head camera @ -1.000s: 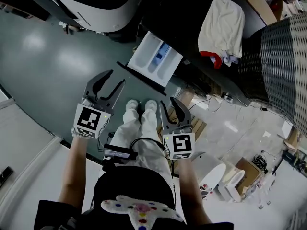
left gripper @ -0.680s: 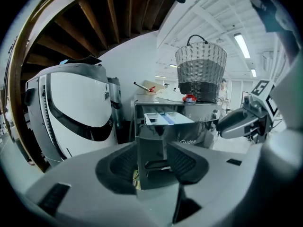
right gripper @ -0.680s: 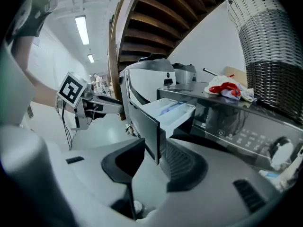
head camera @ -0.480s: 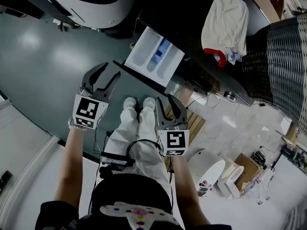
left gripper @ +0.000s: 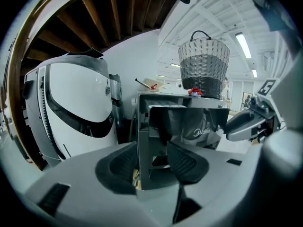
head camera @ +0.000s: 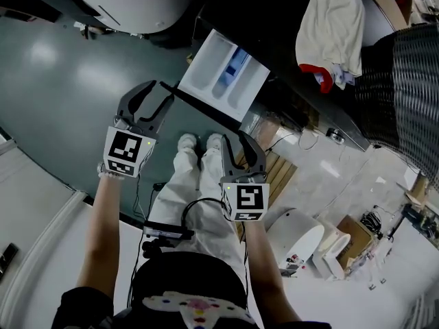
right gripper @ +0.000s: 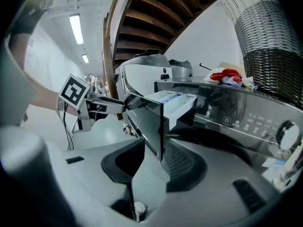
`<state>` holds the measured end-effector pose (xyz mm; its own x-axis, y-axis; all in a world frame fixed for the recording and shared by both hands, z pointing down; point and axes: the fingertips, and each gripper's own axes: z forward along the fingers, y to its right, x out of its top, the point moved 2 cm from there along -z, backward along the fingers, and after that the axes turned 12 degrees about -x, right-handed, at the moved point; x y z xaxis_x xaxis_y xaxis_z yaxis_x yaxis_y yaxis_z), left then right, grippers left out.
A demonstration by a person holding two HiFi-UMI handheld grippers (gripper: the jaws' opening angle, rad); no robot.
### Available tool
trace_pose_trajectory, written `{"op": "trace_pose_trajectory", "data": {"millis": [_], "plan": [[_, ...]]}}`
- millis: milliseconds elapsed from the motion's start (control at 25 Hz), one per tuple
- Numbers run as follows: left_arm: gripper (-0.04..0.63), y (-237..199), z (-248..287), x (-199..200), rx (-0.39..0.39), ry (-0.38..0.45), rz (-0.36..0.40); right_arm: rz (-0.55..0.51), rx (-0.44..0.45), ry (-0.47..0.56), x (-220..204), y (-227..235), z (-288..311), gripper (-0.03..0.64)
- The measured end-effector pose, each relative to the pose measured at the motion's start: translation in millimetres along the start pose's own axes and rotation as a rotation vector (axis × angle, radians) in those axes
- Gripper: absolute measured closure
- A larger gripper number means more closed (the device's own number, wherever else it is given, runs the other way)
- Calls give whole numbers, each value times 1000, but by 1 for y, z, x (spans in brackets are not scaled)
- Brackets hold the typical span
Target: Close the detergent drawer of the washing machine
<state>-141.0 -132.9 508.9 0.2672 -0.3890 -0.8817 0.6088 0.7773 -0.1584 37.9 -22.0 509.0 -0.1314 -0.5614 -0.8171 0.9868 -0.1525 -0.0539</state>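
Observation:
The detergent drawer (head camera: 223, 74) is white with a blue compartment and stands pulled out of the dark washing machine (head camera: 288, 53). Its dark front panel (head camera: 206, 112) faces me. My left gripper (head camera: 159, 94) is open, with its fingertips at the left end of that panel. In the left gripper view the drawer (left gripper: 187, 122) shows between the open jaws of my left gripper (left gripper: 154, 167). My right gripper (head camera: 240, 142) is open too, just short of the panel's right end. In the right gripper view the panel's edge (right gripper: 161, 126) stands between the jaws of that gripper (right gripper: 158, 162).
A pale cloth with a red patch (head camera: 333, 26) lies on top of the machine beside a wicker basket (head camera: 405, 67). A big white rounded appliance (head camera: 130, 5) stands to the left. My legs and white shoes (head camera: 199, 146) are below the drawer, on the grey floor.
Both grippers have moved up towards the drawer front. The left fingertips now reach the panel's left end. The drawer stays pulled out.

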Motion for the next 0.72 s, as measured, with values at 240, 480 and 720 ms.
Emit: {"op": "trace_pose_trajectory", "data": {"millis": [240,480,720], "plan": [[408,0,2,-1,-26,1,3,29,-10,10,0,-1,4,495],[445,4,3,-1,-49,-14,10,56,-26,16,1,1,5,500],[459,6,3,-1,-45,-13,6,70,-44,14,1,4,6,526]]}}
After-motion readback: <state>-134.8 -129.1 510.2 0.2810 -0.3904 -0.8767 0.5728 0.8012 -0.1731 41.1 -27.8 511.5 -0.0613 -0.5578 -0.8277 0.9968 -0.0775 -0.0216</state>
